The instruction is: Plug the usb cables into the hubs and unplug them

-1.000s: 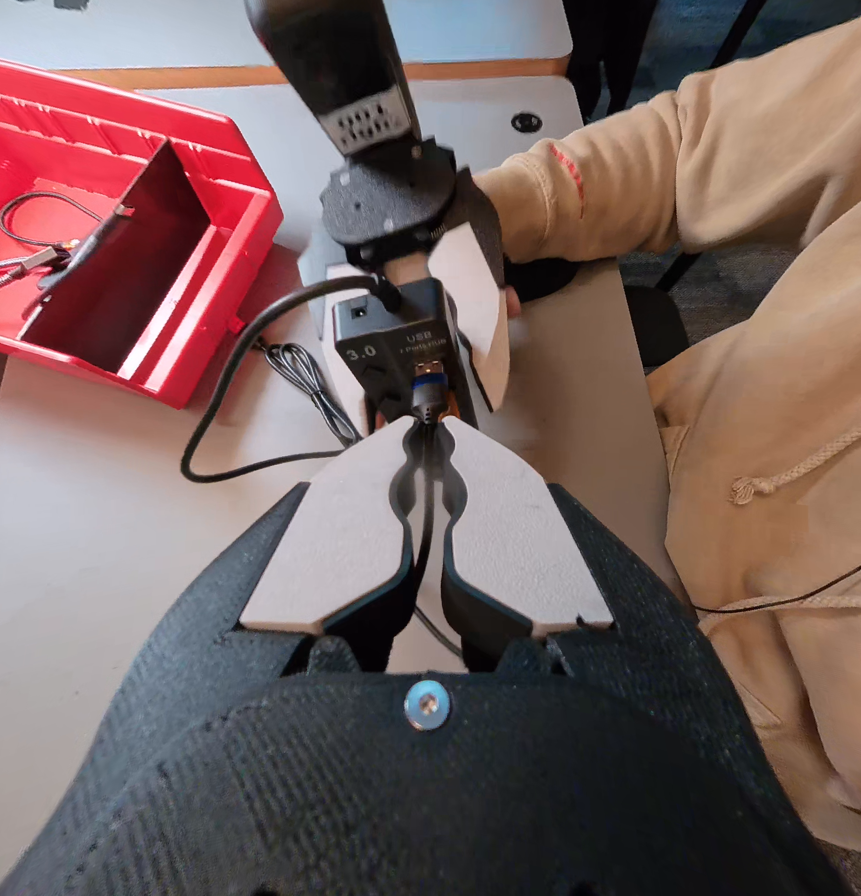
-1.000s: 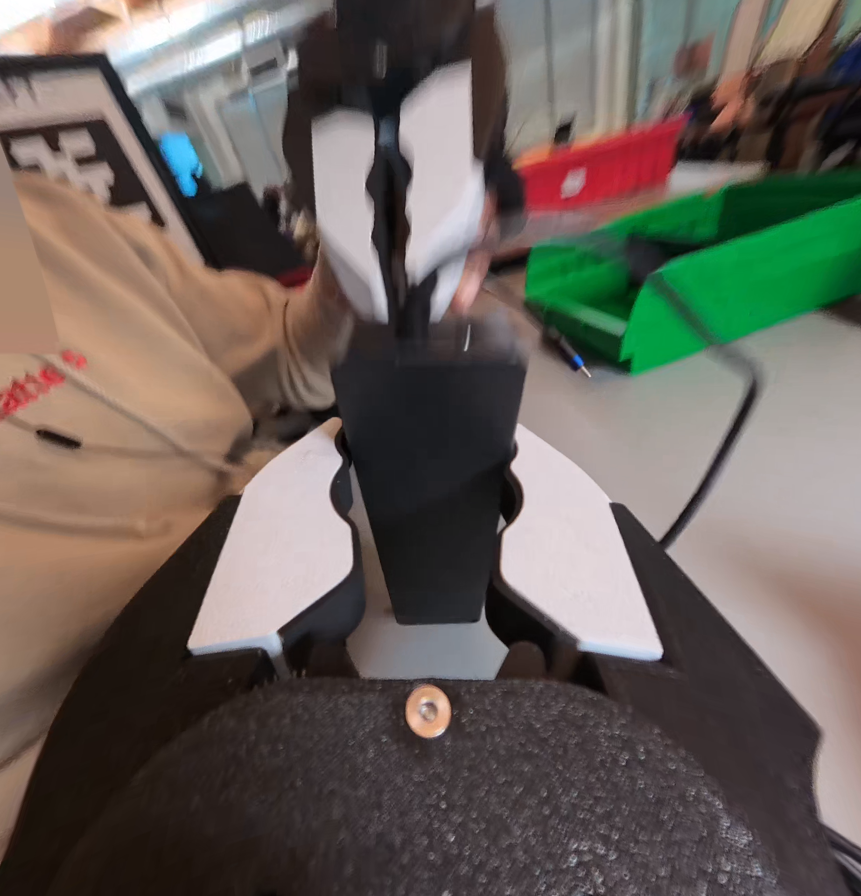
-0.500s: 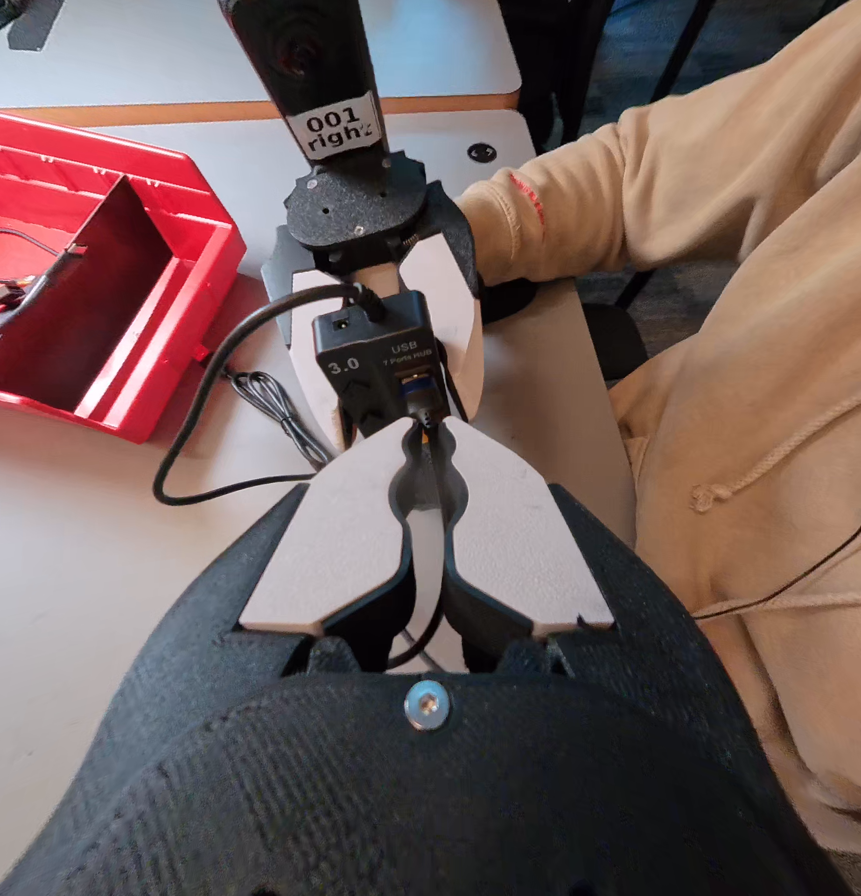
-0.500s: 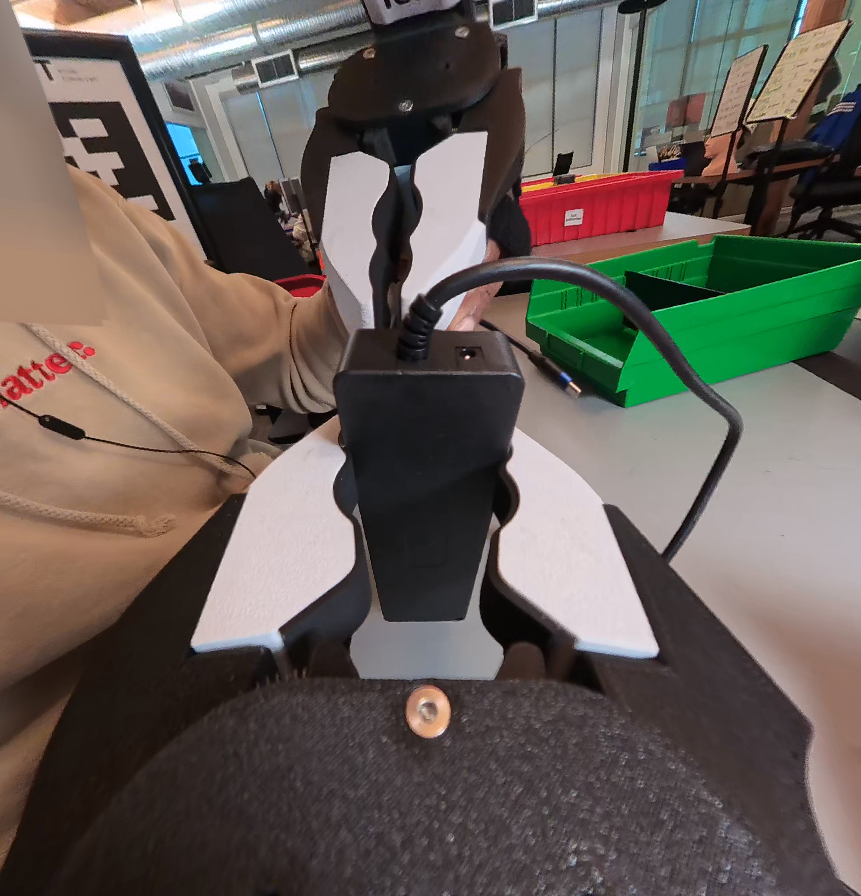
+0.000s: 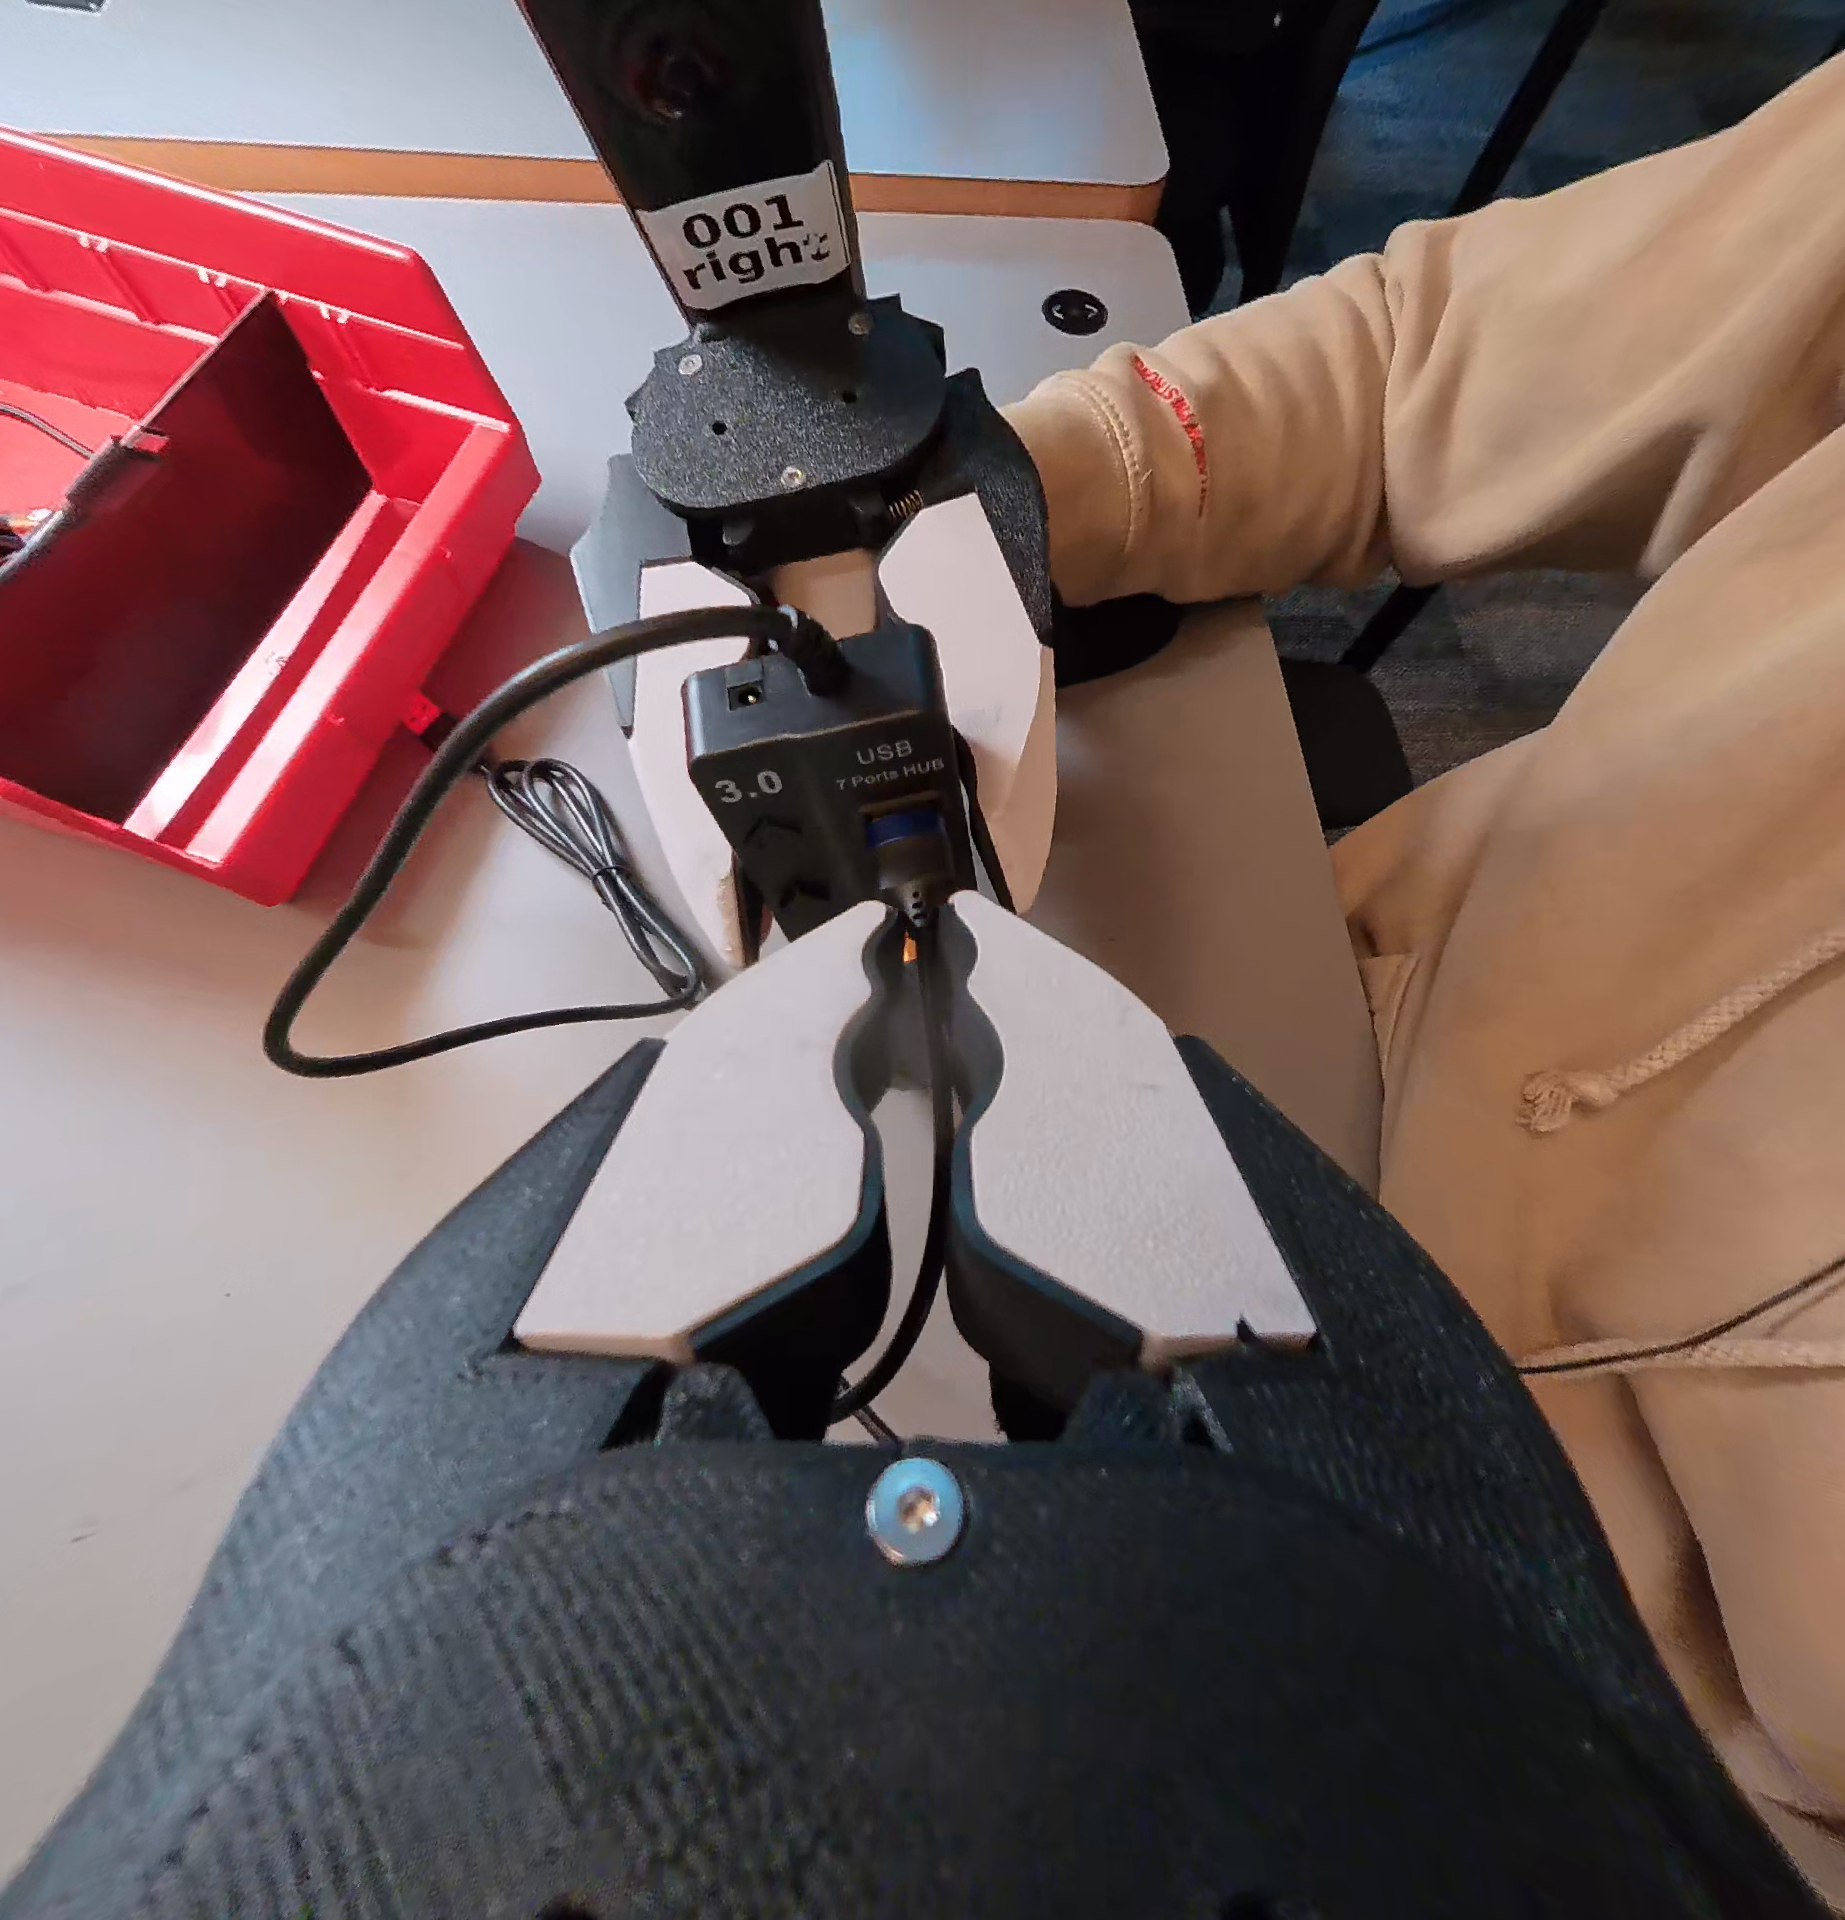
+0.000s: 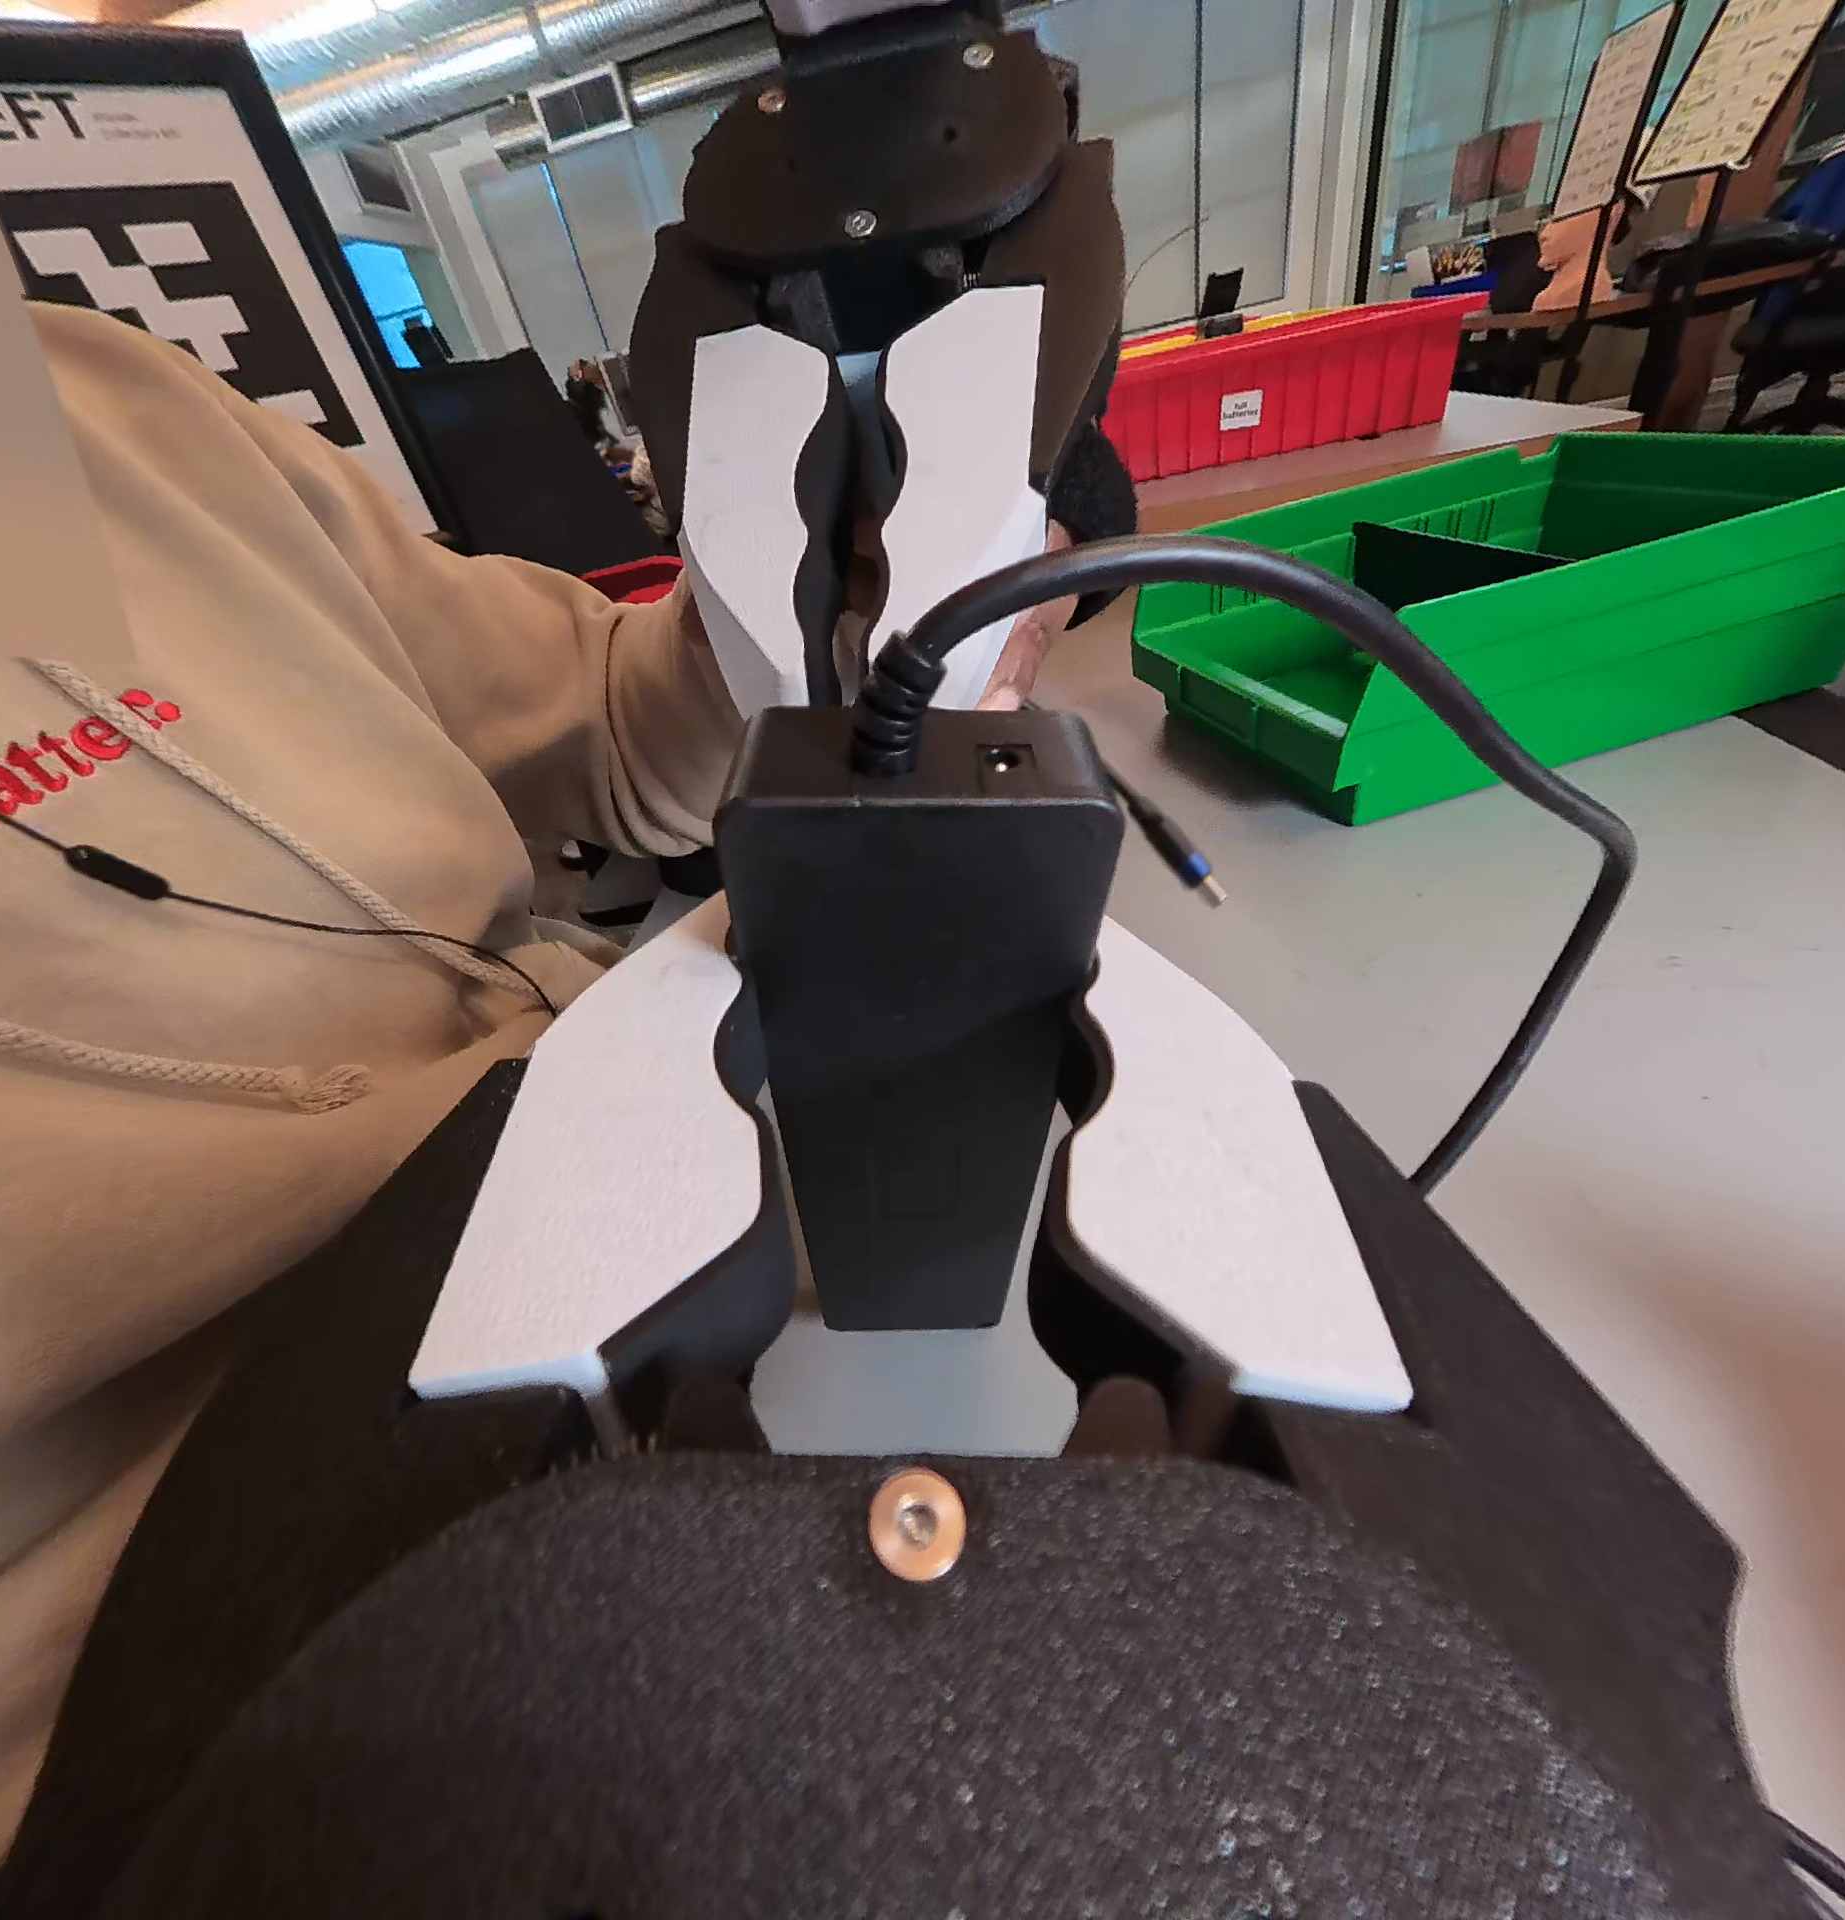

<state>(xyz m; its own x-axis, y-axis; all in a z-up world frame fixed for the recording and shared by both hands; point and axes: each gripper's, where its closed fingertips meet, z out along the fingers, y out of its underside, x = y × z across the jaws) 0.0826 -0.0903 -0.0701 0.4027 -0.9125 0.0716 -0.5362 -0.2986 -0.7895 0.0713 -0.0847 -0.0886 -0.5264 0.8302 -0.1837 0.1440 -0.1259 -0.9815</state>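
The black USB hub (image 5: 793, 774) is held upright off the table, and it fills the middle of the right wrist view (image 6: 918, 987). My right gripper (image 6: 913, 935) is shut on the hub's body; its white fingers (image 5: 1001, 665) show behind the hub in the left wrist view. A black USB plug with a blue collar (image 5: 902, 847) sits in the hub's top port. My left gripper (image 5: 916, 912) is shut on the thin cable (image 5: 933, 1039) just behind that plug. It faces me in the right wrist view (image 6: 856, 686).
The hub's thick black cable (image 5: 378, 904) loops over the table (image 5: 118, 1143). A thin bundled cable (image 5: 585, 862) lies by the red bin (image 5: 222, 520), which holds more cables. A green bin (image 6: 1520, 623) and a loose blue-tipped plug (image 6: 1193, 878) lie to the right. A person in a beige hoodie (image 5: 1572, 468) stands close.
The plug has gone deeper into the hub's port, up to its blue collar. My left fingertips have slid back from the plug body to the cable behind it. The right gripper keeps its hold.
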